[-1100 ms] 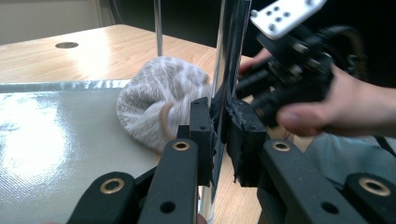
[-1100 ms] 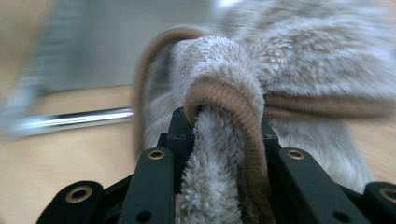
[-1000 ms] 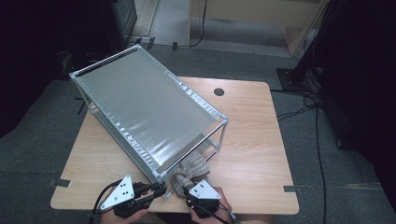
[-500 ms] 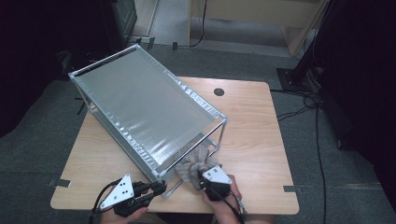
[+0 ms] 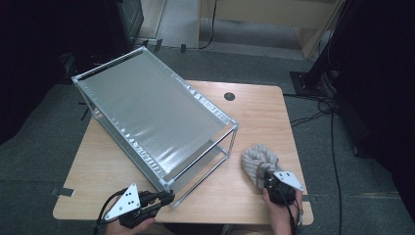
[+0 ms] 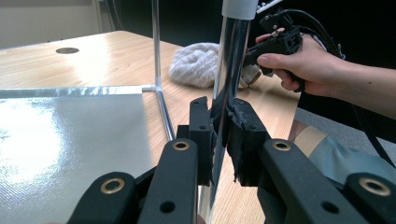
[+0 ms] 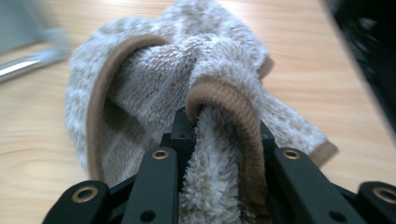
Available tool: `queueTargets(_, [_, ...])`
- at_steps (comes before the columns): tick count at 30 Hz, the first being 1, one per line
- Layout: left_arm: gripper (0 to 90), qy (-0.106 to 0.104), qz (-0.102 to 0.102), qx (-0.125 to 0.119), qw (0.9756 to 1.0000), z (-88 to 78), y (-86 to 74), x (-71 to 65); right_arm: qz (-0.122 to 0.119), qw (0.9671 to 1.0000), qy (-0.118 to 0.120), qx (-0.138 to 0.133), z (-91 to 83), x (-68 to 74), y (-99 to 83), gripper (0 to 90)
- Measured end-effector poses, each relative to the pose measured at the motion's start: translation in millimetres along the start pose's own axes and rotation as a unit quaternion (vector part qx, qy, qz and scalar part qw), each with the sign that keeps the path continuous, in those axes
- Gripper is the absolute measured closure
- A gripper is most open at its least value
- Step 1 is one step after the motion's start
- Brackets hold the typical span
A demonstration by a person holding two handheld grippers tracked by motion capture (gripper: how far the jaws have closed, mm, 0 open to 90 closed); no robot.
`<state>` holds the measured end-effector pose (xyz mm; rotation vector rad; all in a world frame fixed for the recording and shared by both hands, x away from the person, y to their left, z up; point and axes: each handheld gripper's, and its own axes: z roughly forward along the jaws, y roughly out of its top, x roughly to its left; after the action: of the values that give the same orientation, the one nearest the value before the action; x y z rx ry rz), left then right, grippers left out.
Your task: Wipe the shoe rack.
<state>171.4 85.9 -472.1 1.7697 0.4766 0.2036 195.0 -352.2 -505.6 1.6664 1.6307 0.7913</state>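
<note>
A metal-framed rack (image 5: 156,112) with a shiny silver sheet stands tilted across the wooden table (image 5: 254,117). My left gripper (image 5: 164,199) is shut on the rack's near corner post (image 6: 231,56), its pads (image 6: 201,135) pressed on both sides of the tube. A fluffy beige towel (image 5: 258,159) with a brown hem lies bunched at the table's right front. My right gripper (image 5: 268,178) is shut on a fold of the towel (image 7: 154,79), the hem looping over its jaws (image 7: 219,121). The left gripper view shows the towel (image 6: 196,65) and the right hand beyond the post.
A round cable hole (image 5: 229,96) sits in the table's far side. Cables (image 5: 318,105) trail over the grey floor at right. The table's front edge lies close under both hands. Bare wood shows to the right of the rack.
My right gripper has moved to the right along the table's front, dragging the towel away from the rack's near corner. The left gripper has stayed on the post.
</note>
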Motion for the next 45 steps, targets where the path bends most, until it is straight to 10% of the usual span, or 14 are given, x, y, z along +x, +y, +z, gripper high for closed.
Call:
queueTargets(4, [80.5, -0.001, -0.001, 0.001, 1.0000, 1.1, 0.3, 0.6, 0.022, 0.9996, 0.006, -0.014, 2.2, -7.7, -4.9, 62.7])
queueTargets(5, [80.5, -0.001, -0.002, 0.001, 1.0000, 1.9, 0.5, 1.0, 0.019, 0.9992, -0.010, -0.034, -0.2, -3.5, -3.3, 35.6])
queueTargets(7, [80.3, -0.002, -0.006, 0.002, 1.0000, 2.5, 1.1, 1.4, 0.022, 0.9982, -0.018, -0.054, -5.8, 1.7, -0.4, 24.3])
queueTargets(12, [80.1, -0.003, -0.004, 0.002, 1.0000, 4.5, 1.8, 2.5, 0.018, 0.9946, 0.021, -0.100, -27.2, 18.2, 5.2, 15.7])
queueTargets(22, [65.1, -0.019, 0.004, 0.007, 0.9998, 4.0, 2.4, 4.3, -0.007, 0.9882, 0.098, -0.117, -49.5, 54.7, -0.5, 14.2])
queueTargets(34, [40.7, 0.006, -0.004, -0.014, 0.9999, -19.7, -0.4, 16.5, -0.069, 0.9723, 0.190, -0.117, -53.5, 119.8, -6.8, 14.3])
queueTargets(45, [37.6, 0.048, -0.020, -0.020, 0.9984, -38.1, -4.1, 32.1, -0.102, 0.9445, 0.292, -0.112, -58.6, 174.9, -12.0, 21.6])
